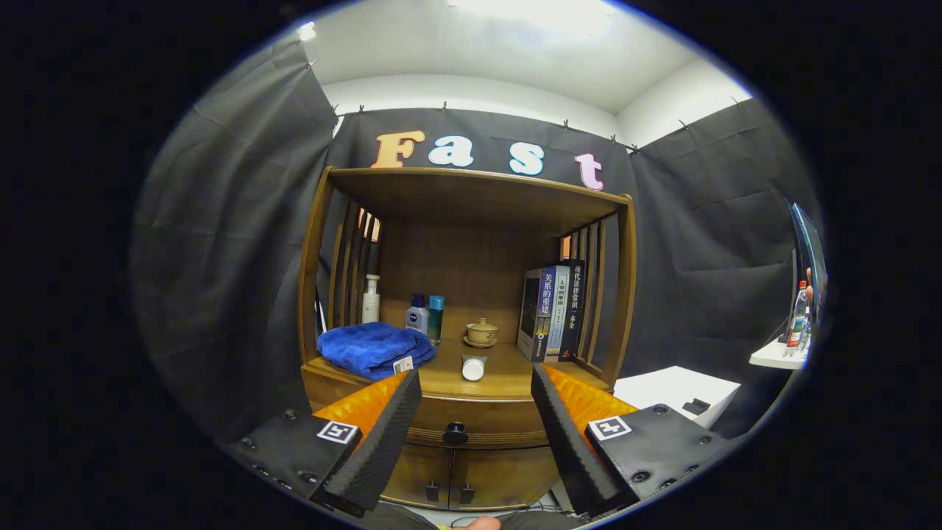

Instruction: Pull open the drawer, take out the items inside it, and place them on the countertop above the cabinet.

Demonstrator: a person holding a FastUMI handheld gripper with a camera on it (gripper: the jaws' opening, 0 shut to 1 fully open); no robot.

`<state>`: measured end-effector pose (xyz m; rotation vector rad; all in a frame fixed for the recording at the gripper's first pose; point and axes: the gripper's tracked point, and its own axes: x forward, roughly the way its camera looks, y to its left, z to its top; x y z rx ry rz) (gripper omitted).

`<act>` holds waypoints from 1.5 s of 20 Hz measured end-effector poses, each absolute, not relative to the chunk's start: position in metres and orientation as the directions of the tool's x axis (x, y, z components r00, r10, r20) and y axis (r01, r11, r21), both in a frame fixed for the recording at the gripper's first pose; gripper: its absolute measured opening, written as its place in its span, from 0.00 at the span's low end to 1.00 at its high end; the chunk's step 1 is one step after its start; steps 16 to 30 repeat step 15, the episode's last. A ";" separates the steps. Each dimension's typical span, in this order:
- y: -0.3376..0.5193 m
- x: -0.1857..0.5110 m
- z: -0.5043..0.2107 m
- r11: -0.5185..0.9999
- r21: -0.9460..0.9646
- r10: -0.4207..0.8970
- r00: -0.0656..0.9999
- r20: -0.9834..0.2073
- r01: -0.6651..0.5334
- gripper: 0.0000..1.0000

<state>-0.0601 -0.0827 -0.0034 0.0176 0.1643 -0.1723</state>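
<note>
Right now the hand-held gripper [475,434] hangs spread wide in front of a wooden cabinet [471,456], its two fingers apart and holding nothing. The drawer [500,421] sits flush under the tabletop [508,368], pushed in, and its dark round knob [455,433] shows in the gap between the fingers, somewhat nearer the left one. What the drawer holds cannot be seen.

A white tube [473,366] lies on its side on the tabletop near the front edge, cap end toward the camera. That fits two readings: the drawer closed with its contents inside, or the drawer emptied onto the tabletop and pushed shut again. The shut front alone does not settle it.

If the knob is to be taken, my judgement is that the fingers should be centred on it, brought level with it and closed on its sides, so that both press evenly before any pull. A straight pull along the drawer's run should keep it from binding, and a small round knob may slip from an off-centre grip.

Counted on the tabletop: one folded blue towel [374,347], three bottles [417,316] at the back, one lidded teacup [481,333] on a saucer, one white tube, and a row of about four books [550,313] standing at the right. Below the drawer are two doors.
</note>
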 end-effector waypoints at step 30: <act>-0.084 -0.061 -0.003 0.984 0.019 -0.174 0.971 -0.163 0.180 0.98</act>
